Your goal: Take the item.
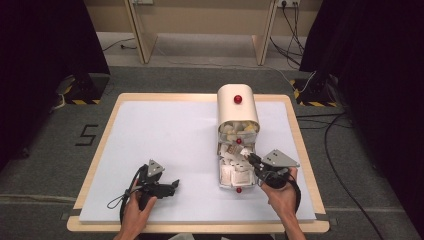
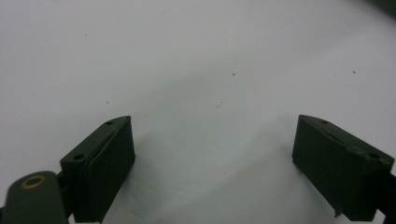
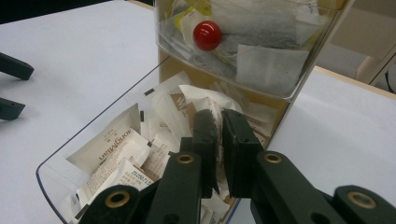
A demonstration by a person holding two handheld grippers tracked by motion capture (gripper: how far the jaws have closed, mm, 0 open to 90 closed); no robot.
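Observation:
A cream dispenser box [image 1: 238,107] with red knobs [image 1: 238,99] stands at the table's back right. Its lower clear drawer [image 1: 235,172] is pulled out and holds several white sachets [image 3: 116,149]. My right gripper [image 1: 252,161] reaches into that drawer and is shut on a white sachet [image 3: 216,114], which shows as a thin strip between the jaws [image 3: 219,133]. The upper clear drawer [image 3: 261,51] with its red knob [image 3: 207,35] is above, full of sachets. My left gripper [image 1: 170,186] rests open over the white table, with nothing between its fingers [image 2: 212,154].
The white mat [image 1: 170,135] covers a wooden table [image 1: 107,120]. Black curtains flank both sides. Cables [image 1: 330,145] trail on the grey floor at the right. A wooden frame [image 1: 145,30] stands behind the table.

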